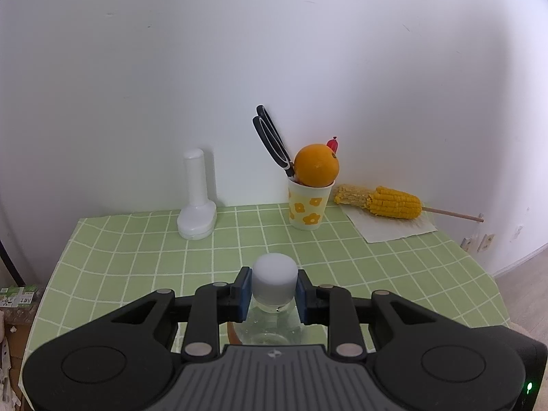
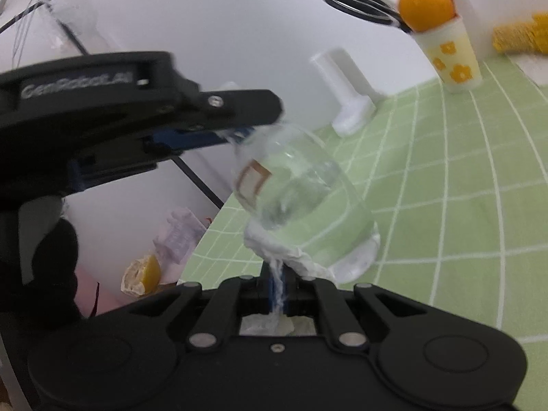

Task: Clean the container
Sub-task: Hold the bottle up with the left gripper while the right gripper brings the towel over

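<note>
- The desk (image 1: 137, 250), under a green checked cloth, fills the lower half of the left wrist view and the right side of the right wrist view.
- The left gripper (image 1: 274, 291) sits at lower centre of its view, its blue pads clamped on the white cap (image 1: 274, 279) of the clear container (image 2: 301, 188).
- The container lies tilted at the centre of the right wrist view, held above the desk.
- The right gripper (image 2: 278, 294), at bottom centre, is pinched together on a white tissue (image 2: 284, 257) that touches the container's lower side.
- A flowered cup (image 1: 306, 207) stands right of centre by the wall, holding an orange (image 1: 316, 164) and black scissors (image 1: 272, 140).
- A corn cob (image 1: 394, 202) on a stick lies on paper right of the cup.
- A white bottle (image 1: 197, 198) stands left of the cup.
</note>
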Available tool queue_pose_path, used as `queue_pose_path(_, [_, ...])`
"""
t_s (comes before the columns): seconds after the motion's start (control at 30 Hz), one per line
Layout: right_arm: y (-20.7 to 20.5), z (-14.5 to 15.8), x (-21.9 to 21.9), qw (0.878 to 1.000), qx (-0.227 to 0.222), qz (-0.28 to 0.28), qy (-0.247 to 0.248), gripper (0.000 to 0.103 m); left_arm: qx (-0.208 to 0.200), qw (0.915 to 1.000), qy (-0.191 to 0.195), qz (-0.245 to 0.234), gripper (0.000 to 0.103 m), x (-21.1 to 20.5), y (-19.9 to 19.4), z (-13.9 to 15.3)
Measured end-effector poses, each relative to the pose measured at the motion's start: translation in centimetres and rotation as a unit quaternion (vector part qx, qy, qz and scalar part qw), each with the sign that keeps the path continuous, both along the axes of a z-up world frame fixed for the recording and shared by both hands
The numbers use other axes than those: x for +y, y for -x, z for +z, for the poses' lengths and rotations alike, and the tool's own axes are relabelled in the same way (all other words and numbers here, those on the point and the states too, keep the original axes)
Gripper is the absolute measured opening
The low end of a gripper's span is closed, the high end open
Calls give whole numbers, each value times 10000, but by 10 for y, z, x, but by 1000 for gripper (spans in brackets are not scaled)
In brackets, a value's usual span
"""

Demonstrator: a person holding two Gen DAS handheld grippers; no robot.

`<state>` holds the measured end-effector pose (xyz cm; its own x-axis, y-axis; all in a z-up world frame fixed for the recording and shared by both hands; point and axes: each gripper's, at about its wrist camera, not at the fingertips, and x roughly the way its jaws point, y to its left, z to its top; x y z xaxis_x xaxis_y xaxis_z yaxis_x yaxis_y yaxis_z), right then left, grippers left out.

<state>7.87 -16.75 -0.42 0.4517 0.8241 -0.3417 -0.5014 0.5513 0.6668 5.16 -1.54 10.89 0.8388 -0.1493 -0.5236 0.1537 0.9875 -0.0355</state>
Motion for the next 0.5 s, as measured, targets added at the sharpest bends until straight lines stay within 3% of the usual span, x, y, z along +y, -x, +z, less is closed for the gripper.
queue_pose_path(0.13, [5, 2, -15, 9994, 32, -183, -286, 4, -5, 10000, 27, 0, 28, -1, -2, 0])
queue_pose_path(0.3, [18, 23, -26, 9970, -635, -331, -292, 4, 8, 10000, 45, 5, 28, -1, -5, 0])
queue_pose_path(0.5, [18, 37, -34, 9936, -953, -406, -454, 4, 22, 10000, 24, -8, 28, -1, -5, 0])
